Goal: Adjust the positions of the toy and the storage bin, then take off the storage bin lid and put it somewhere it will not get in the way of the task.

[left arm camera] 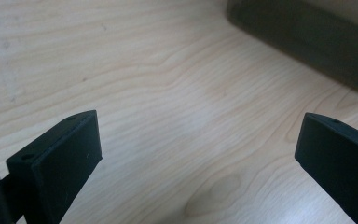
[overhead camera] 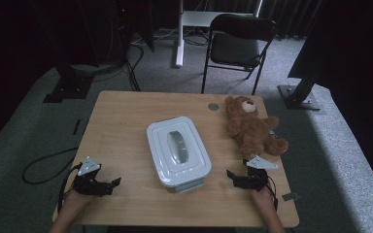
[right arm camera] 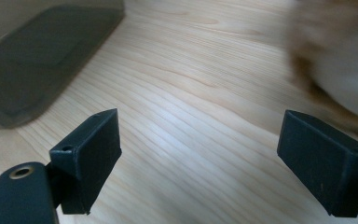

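Looks like nothing's started yet: left gripper (overhead camera: 110,185) and right gripper (overhead camera: 231,177) both spread wide, empty, flanking the lidded box (overhead camera: 178,151), teddy bear (overhead camera: 252,127) at 2 o'clock untouched.

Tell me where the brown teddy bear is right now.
In the high view, the brown plush teddy bear lies at the wooden table's far right, beside the white lidded plastic box and just beyond the right tool.
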The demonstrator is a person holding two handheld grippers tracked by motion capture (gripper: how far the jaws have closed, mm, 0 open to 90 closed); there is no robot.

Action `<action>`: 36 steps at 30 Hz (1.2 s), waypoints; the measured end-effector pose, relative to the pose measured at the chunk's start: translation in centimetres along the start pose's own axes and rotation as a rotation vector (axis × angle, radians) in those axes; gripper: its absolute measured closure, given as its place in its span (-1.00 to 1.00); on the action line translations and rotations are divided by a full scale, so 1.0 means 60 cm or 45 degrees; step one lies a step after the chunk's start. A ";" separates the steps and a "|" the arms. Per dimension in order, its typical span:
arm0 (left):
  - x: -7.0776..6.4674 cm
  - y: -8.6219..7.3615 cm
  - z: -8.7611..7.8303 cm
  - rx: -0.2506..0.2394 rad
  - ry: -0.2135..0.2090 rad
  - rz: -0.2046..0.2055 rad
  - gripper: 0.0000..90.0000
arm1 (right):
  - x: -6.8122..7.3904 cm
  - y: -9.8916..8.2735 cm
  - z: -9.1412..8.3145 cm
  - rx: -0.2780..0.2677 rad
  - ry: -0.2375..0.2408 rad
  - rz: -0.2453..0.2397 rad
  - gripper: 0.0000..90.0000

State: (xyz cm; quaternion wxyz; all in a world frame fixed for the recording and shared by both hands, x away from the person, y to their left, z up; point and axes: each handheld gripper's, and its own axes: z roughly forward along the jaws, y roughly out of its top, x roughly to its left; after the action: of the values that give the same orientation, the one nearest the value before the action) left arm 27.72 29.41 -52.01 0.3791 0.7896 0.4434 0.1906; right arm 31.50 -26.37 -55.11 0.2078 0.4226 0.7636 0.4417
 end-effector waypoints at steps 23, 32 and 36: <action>-0.008 0.009 -0.038 -0.037 -0.033 0.023 -0.97 | -0.033 -0.039 -0.041 0.043 -0.152 0.080 -0.71; -0.017 0.025 -0.054 -0.057 -0.042 0.033 -0.97 | -0.032 -0.039 -0.041 0.060 -0.150 0.081 -0.71; -0.022 0.036 -0.060 -0.070 -0.053 0.034 -0.97 | -0.033 -0.039 -0.040 0.071 -0.138 0.092 -0.70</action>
State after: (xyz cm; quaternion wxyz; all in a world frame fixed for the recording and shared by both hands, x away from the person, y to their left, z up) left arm 25.93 29.17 -48.02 0.4071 0.7885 0.4195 0.1914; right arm 29.84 -29.79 -55.96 0.2209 0.4788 0.7476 0.4038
